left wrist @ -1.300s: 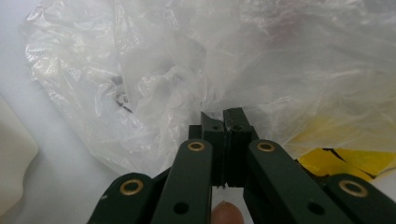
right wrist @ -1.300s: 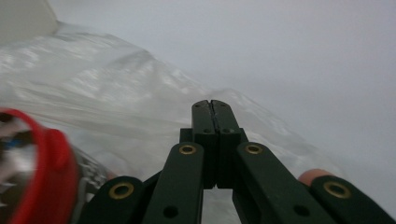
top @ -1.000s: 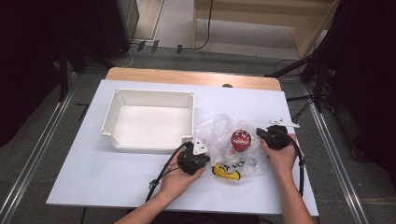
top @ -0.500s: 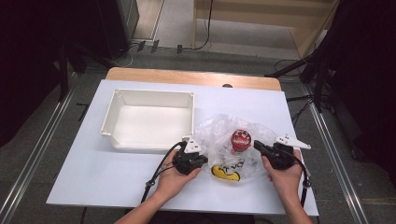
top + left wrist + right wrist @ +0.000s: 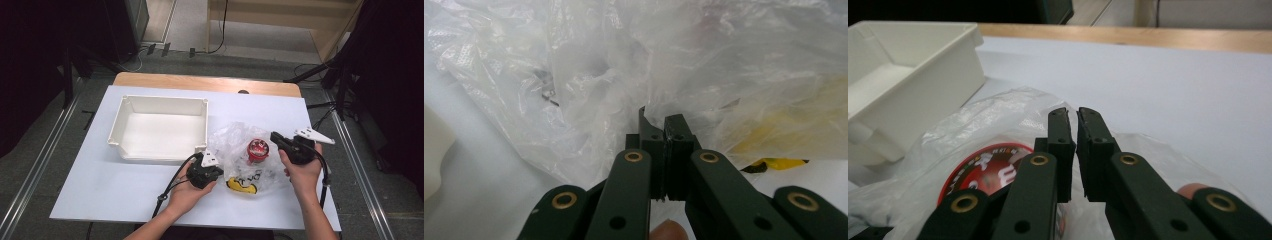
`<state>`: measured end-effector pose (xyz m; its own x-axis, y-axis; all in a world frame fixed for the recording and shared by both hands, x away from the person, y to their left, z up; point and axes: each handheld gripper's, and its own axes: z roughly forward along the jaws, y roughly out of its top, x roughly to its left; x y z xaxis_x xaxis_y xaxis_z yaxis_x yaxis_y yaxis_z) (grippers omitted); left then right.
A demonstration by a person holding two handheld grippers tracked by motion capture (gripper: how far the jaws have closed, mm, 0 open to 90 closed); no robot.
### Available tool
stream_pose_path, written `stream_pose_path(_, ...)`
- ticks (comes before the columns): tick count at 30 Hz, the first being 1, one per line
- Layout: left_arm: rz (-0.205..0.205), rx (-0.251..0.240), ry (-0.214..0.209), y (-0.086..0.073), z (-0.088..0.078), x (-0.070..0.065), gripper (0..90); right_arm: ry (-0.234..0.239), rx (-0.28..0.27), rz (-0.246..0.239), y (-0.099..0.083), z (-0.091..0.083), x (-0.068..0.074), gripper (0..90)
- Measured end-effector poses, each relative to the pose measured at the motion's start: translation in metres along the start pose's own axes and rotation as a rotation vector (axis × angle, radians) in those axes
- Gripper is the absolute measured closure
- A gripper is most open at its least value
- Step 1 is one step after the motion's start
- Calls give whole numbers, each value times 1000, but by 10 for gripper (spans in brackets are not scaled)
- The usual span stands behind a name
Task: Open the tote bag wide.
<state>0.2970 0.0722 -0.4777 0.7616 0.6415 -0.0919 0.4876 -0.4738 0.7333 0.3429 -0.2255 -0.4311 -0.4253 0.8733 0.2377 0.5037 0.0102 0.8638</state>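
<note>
Contents blurred inside crumpled bag (image 5: 239,150)

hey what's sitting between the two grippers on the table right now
In the high view, the crumpled clear plastic bag lies between the left gripper and the right gripper, with a red round container and a yellow item inside it.

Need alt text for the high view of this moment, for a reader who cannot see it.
A person's two hands hold black grippers at either side of a crumpled clear plastic bag on a white table: the left gripper at its left edge, the right gripper at its right. A red-lidded container shows through the bag, and a white tray sits left.
</note>
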Motion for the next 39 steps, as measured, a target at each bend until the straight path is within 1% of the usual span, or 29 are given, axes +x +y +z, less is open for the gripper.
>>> stream_pose_path(2,1,-1,3,0,0,-1,900,15,52,42,-2,20,-7,859)
stream_pose_path(3,3,-1,6,0,0,-1,900,21,93,60,-6,30,-11,862)
stream_pose_path(4,7,-2,7,0,0,-1,900,9,135,65,-11,39,-14,865)
stream_pose_path(5,10,-2,8,0,0,-1,900,-14,172,54,-16,45,-16,874)
stream_pose_path(6,10,-2,8,0,0,-1,900,-29,211,32,-21,50,-17,882)
stream_pose_path(7,9,-2,9,0,0,-1,900,-42,235,16,-25,52,-19,885)
stream_pose_path(8,9,-3,10,0,0,-1,900,-67,254,-5,-27,54,-20,900)
stream_pose_path(9,10,-3,11,0,0,-2,900,-79,256,-12,-29,54,-22,900)
stream_pose_path(11,15,-2,20,0,0,-2,900,-66,246,16,-30,52,-25,900)
stream_pose_path(13,20,-8,27,-1,0,-4,900,-72,242,13,-31,51,-26,900)
stream_pose_path(16,31,-8,31,-1,-1,-4,900,-104,238,3,-32,47,-26,900)
stream_pose_path(17,30,-8,31,-1,-1,-4,898,-119,238,-8,-32,45,-25,900)
stream_pose_path(18,29,-7,31,-1,-1,-4,897,-122,230,-12,-32,43,-26,900)
stream_pose_path(20,22,-8,27,-1,0,-4,896,-99,195,-6,-29,33,-26,885)
stream_pose_path(21,20,-8,26,-1,0,-4,897,-85,160,-8,-26,26,-24,847)
stream_pose_path(22,17,-8,22,-1,0,-3,897,-80,138,-13,-23,22,-23,810)
stream_pose_path(23,17,-7,21,-1,-1,-3,898,-71,103,-26,-20,14,-19,777)
stream_pose_path(24,17,-7,22,-1,-1,-3,898,-62,86,-33,-18,9,-17,737)
stream_pose_path(25,17,-7,22,-1,-1,-3,898,-41,56,-42,-14,2,-13,685)
stream_pose_path(26,18,-7,23,-1,-1,-2,897,-24,43,-54,-13,-2,-12,658)
stream_pose_path(27,18,-8,24,-1,-1,-2,896,4,36,-75,-10,-7,-8,625)
stream_pose_path(29,17,-9,26,-1,-1,-3,896,22,28,-95,-9,-14,-3,628)
stream_pose_path(30,16,-11,26,-1,-1,-3,895,29,15,-101,-9,-17,-1,631)
stream_pose_path(31,16,-11,26,-1,-1,-3,894,36,-2,-103,-9,-21,3,645)
stream_pose_path(33,15,-10,24,-1,-1,-2,893,43,-11,-102,-8,-24,7,661)
stream_pose_path(35,8,-13,18,-1,-1,-2,892,38,-14,-95,-6,-25,10,649)
stream_pose_path(36,7,-11,17,-1,-1,-2,891,32,-20,-102,-6,-26,12,633)
stream_pose_path(38,4,-12,14,-1,-1,-1,891,7,-54,-142,-6,-24,14,585)
stream_pose_path(39,4,-13,14,-1,-1,-1,890,-14,-52,-145,-6,-22,14,567)
